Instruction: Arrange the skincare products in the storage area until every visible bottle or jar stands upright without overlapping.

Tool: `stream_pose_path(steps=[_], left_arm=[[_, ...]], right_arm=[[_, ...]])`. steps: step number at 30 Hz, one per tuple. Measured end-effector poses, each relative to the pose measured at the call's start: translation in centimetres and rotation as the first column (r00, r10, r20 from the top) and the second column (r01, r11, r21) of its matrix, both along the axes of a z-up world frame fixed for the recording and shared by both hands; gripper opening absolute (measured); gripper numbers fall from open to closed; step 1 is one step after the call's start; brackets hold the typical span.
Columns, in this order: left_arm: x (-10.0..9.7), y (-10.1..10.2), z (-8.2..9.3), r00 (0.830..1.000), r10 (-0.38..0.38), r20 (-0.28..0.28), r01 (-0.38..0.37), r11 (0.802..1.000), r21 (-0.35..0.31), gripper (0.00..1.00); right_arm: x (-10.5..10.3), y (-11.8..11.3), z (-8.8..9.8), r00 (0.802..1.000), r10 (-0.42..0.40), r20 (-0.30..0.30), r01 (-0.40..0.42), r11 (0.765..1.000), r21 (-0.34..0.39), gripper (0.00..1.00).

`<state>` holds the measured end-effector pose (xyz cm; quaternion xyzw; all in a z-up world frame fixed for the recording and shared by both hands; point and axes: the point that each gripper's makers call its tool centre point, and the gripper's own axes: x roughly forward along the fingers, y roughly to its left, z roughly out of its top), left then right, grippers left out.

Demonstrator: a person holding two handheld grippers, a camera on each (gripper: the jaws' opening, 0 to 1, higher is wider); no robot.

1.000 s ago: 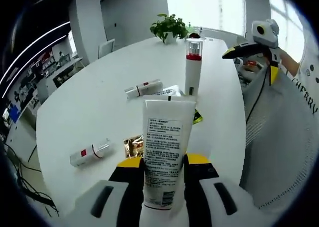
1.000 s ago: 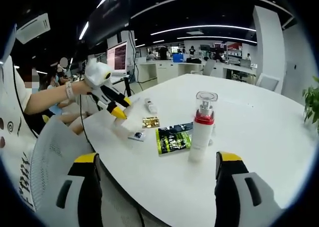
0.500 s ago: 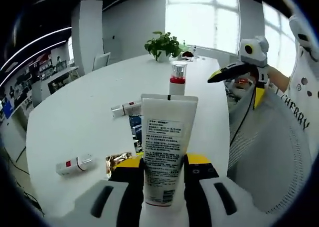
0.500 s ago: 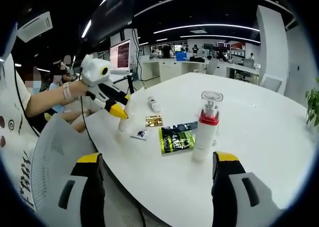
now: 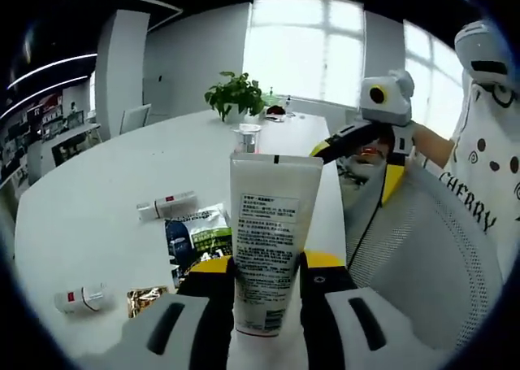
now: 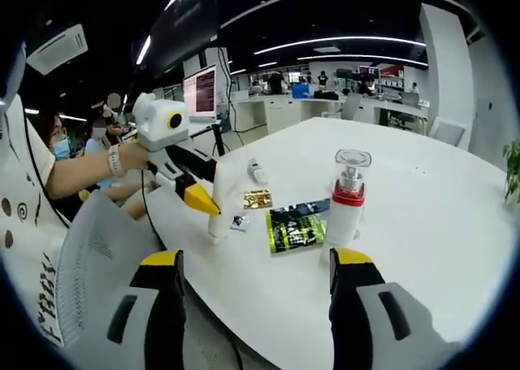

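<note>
White tube (image 5: 268, 248) sits clamped in the left claw (image 5: 266, 266) near the surface (image 5: 97, 183) edge, not yet set down; pump bottle (image 6: 349, 198) already upright, two small tubes (image 5: 166, 206) (image 5: 81, 297) beyond it lying flat; right claw (image 6: 256, 264) wide open, empty.

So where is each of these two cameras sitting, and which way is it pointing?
Left gripper view: rides on the left tongs, looking across the white table toward the windows; its jaws clamp a white tube, and the person's sleeve shows at right.
Right gripper view: rides on the right tongs, jaws apart, facing the office; the person's hand holds the left tongs there.
Shared: the pump bottle, the green sachet and the table.
</note>
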<state>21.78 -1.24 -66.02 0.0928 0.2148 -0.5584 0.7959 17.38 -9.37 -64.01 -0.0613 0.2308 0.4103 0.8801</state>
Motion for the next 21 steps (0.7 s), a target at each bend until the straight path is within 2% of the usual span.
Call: stream_pose_path(steps=[6,10,14,21], left_arm=[[-0.1,-1.6,0.5,0.999,-0.047,0.012,0.047,0.998,-0.035,0.27],[-0.3,-2.5,0.9,0.997,-0.071,0.017,0.072,0.996,-0.060,0.27],[-0.8,-3.5,1.0,0.995,-0.100,0.025,0.101,0.992,-0.070,0.27],[-1.3,-4.9,1.2,0.990,-0.139,0.038,0.142,0.986,-0.085,0.27]], right_arm=[[0.5,0.3,0.8,1.000,0.006,0.005,-0.006,0.999,0.035,0.60],[1.1,0.0,1.5,0.999,0.014,0.040,-0.015,0.999,0.031,0.51],[2.5,-0.5,2.1,0.998,-0.003,0.058,0.000,0.999,0.045,0.48],[3.8,-0.2,2.4,0.995,0.024,0.098,-0.025,1.000,0.013,0.46]])
